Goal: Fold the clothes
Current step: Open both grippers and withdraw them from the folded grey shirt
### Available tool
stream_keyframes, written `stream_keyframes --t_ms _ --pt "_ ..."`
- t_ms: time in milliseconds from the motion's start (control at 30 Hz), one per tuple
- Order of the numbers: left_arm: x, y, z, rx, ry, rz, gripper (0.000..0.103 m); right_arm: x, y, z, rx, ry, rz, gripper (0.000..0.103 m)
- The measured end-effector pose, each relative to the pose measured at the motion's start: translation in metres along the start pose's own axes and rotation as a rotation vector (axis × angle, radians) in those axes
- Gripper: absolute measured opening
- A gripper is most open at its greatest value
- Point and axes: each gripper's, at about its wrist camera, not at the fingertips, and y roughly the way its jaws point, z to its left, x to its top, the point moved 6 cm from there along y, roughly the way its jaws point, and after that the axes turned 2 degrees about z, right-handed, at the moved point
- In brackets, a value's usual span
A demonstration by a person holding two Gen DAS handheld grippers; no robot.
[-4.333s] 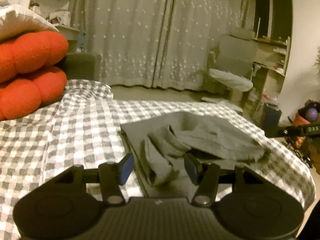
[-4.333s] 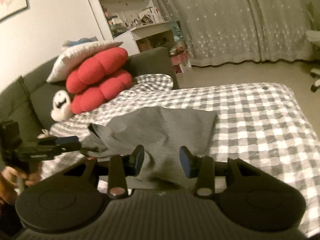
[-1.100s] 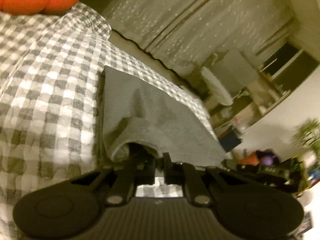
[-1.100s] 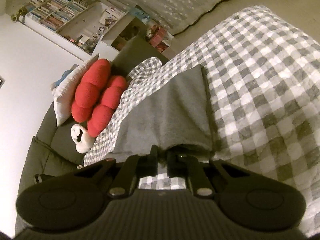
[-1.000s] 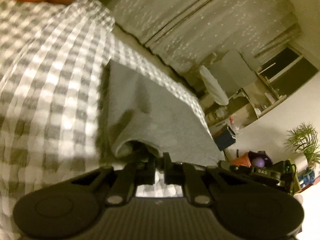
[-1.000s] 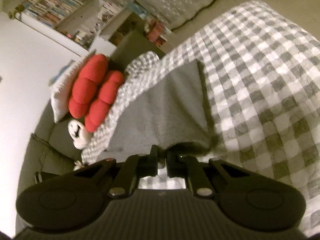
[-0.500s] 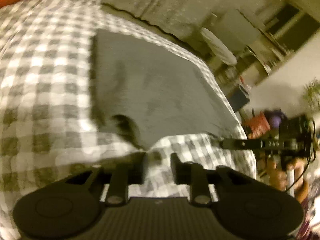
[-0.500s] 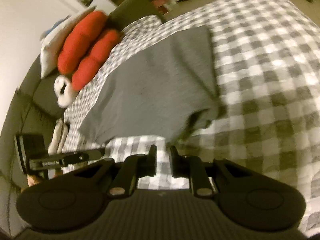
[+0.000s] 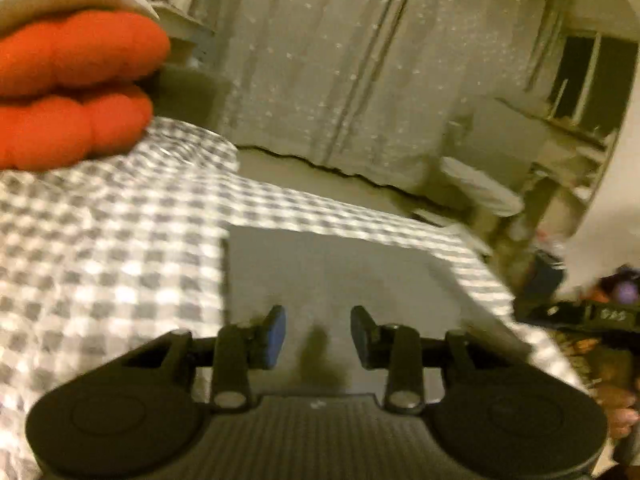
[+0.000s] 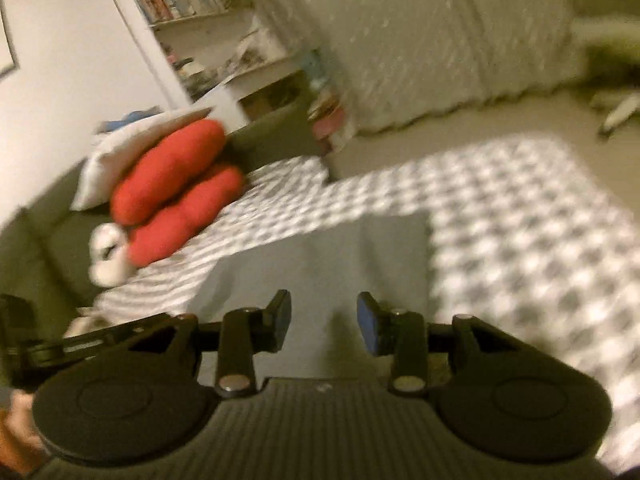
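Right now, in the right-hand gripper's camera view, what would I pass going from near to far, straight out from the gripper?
Right gripper → grey folded garment → checked bedcover → bare floor → dotted curtain.

Both grippers released the grey garment (image 9: pixel 340 272), now flat.

Left claw (image 9: pixel 318 334): jaws parted, having just been opening, nothing between the blue-faced pads (image 9: pixel 277 330), pointing forward and somewhat downward; right claw (image 10: pixel 324 322): likewise parted and just opening, gap empty, tilted downward; part of a hand (image 10: pixel 18 440) visible at the lower left edge of the right wrist view.
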Motion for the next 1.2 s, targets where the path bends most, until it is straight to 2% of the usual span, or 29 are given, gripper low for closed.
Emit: stream_keyframes --t_ms 100,200,400,500,600,800,1000,1200 --pt "0.001 0.014 -0.004 0.069 0.079 -0.007 0.035 0.005 0.014 -0.003 -0.059 -0.040 -0.032 0.039" --pt "0.001 0.026 -0.008 0.116 0.144 0.012 0.035 0.010 0.029 -0.006 -0.069 -0.051 -0.042 0.030" --pt "-0.009 0.027 0.001 0.166 0.207 0.073 0.035 -0.002 0.056 -0.012 -0.096 -0.079 0.049 0.027" --pt "-0.014 0.021 0.011 0.164 0.203 0.081 0.039 -0.015 0.066 -0.016 -0.127 -0.123 0.116 0.023" --pt "-0.020 0.015 0.017 0.159 0.187 0.083 0.043 -0.019 0.059 -0.008 -0.141 -0.189 0.130 0.023" --pt "-0.019 0.004 0.019 0.162 0.191 0.062 0.043 -0.019 0.034 -0.011 -0.117 -0.164 0.115 0.026" --pt "0.009 -0.012 0.018 0.150 0.107 -0.028 0.045 0.001 0.035 -0.016 -0.134 -0.129 0.028 0.029" --pt "0.046 0.001 -0.012 0.140 0.124 -0.050 0.046 0.026 0.057 -0.035 -0.175 -0.044 0.039 0.030"
